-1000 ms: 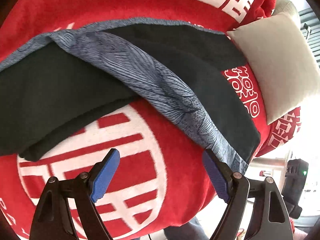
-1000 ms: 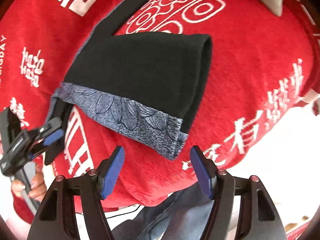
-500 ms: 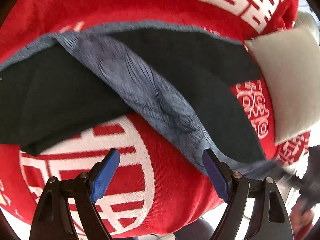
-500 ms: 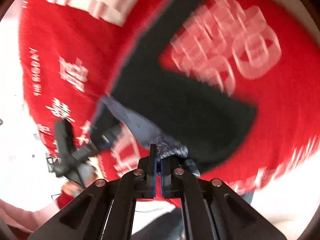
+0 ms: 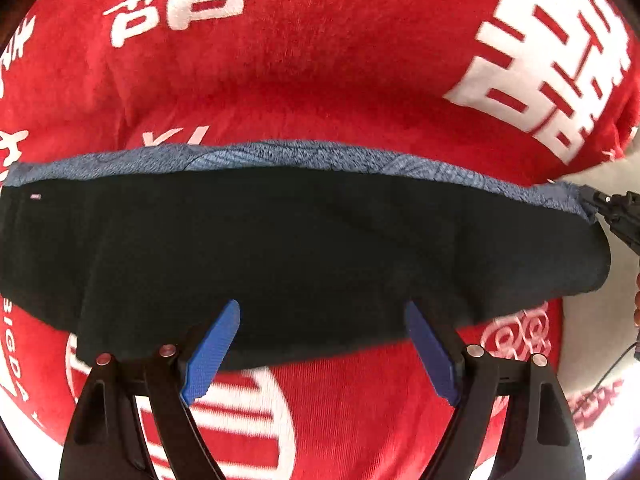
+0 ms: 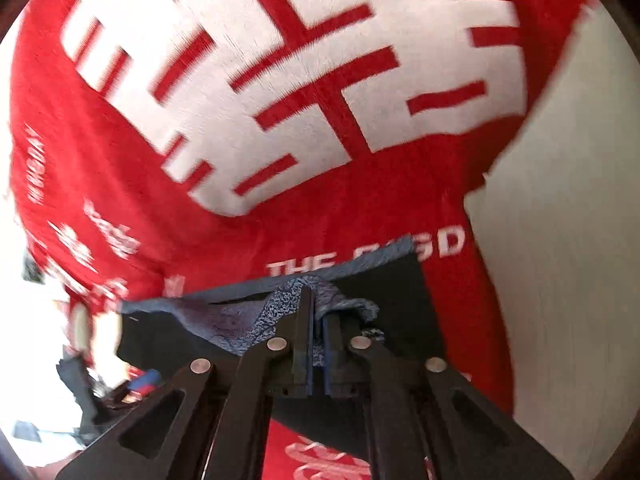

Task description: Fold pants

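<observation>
The black pants (image 5: 304,248) lie folded in a wide band across the red blanket, their blue-grey patterned waistband (image 5: 280,156) along the far edge. My left gripper (image 5: 322,346) is open and empty, its blue pads over the near edge of the pants. My right gripper (image 6: 318,336) is shut on the patterned waistband (image 6: 280,304) and holds it bunched between the jaws; it shows at the right edge of the left wrist view (image 5: 612,208) at the waistband's corner.
A red blanket (image 5: 320,60) with large white characters covers the whole surface. In the right wrist view a pale cushion or wall (image 6: 568,200) lies to the right. The left gripper shows blurred at the lower left (image 6: 136,384).
My right gripper shut on the waistband and carried it across, so the pants now lie folded over in one flat band. My left gripper stayed open and moved over the near edge.
</observation>
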